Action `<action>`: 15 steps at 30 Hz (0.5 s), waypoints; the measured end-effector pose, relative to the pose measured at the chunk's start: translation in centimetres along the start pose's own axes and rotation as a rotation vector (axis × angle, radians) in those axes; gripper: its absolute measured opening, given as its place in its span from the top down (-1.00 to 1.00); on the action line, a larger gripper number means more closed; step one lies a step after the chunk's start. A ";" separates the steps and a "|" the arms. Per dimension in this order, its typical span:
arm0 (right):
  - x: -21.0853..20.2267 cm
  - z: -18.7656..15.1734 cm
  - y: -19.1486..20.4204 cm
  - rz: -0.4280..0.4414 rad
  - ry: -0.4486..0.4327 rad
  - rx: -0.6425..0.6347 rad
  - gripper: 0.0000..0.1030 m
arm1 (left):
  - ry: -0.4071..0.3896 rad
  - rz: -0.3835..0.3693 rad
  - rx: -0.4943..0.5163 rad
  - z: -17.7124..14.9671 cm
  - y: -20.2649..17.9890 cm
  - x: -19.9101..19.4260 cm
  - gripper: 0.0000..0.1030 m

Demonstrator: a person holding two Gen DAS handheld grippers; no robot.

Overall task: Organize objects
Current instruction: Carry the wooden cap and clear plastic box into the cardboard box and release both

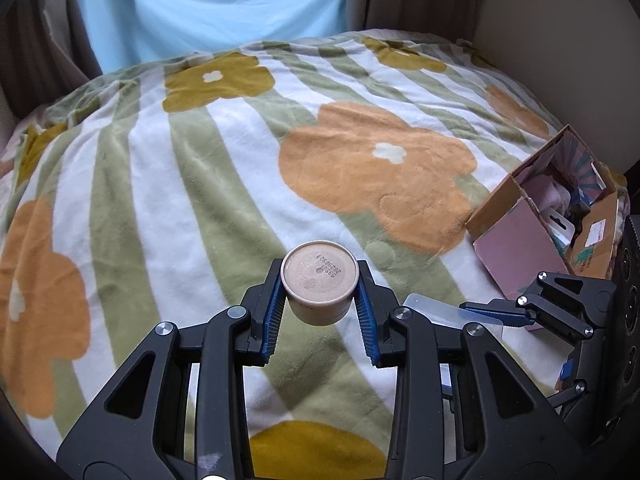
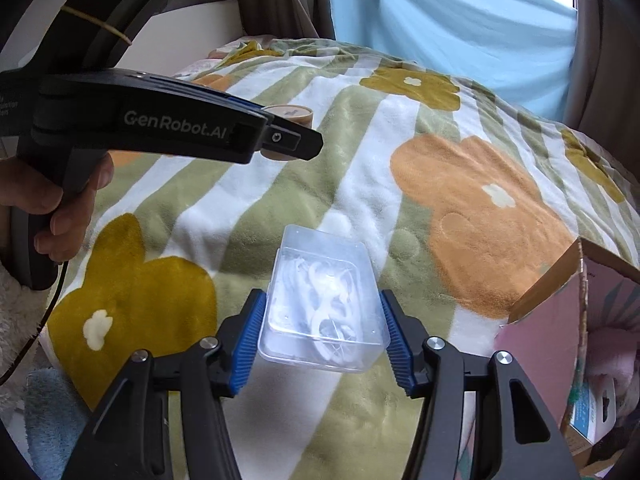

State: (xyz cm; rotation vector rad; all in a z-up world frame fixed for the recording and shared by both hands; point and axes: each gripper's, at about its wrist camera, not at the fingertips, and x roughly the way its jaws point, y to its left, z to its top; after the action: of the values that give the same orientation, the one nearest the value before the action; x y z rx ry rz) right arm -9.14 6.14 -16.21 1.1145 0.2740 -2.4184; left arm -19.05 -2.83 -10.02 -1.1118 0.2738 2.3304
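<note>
While ridged pads [image 1: 275, 312] clamp the round tub [image 1: 319, 288].

Round tan tub [image 1: 319, 288] and clear plastic box [image 2: 324, 300] of white pieces, both aloft over blanket.

I read both views as evenly lit by soft daylight filtering through the pale blue curtain [image 1: 208, 4] at the far side; a blown-out white patch shows at its top right in the right wrist view. Shadows on the blanket [image 1: 224, 168] are faint and diffuse. Strong fisheye bending, dark vignetted corners. Centre sharp; edges soften. Mild glare on the clear plastic box [image 2: 324, 300].
</note>
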 end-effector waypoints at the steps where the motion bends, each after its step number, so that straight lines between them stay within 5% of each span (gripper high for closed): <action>1: -0.4 0.1 0.1 0.002 -0.005 0.000 -0.01 | -0.006 0.008 -0.002 0.0 -0.1 -0.5 0.41; 15: -10.2 4.1 -2.2 0.001 -0.122 0.031 -0.01 | -0.101 0.074 -0.019 3.1 -2.8 -8.0 0.41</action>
State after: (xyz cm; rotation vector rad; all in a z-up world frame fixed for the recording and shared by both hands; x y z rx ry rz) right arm -7.21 9.90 -5.84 0.9749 0.1971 -2.4853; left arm -15.40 -2.31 -1.76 -1.0044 0.2592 2.4508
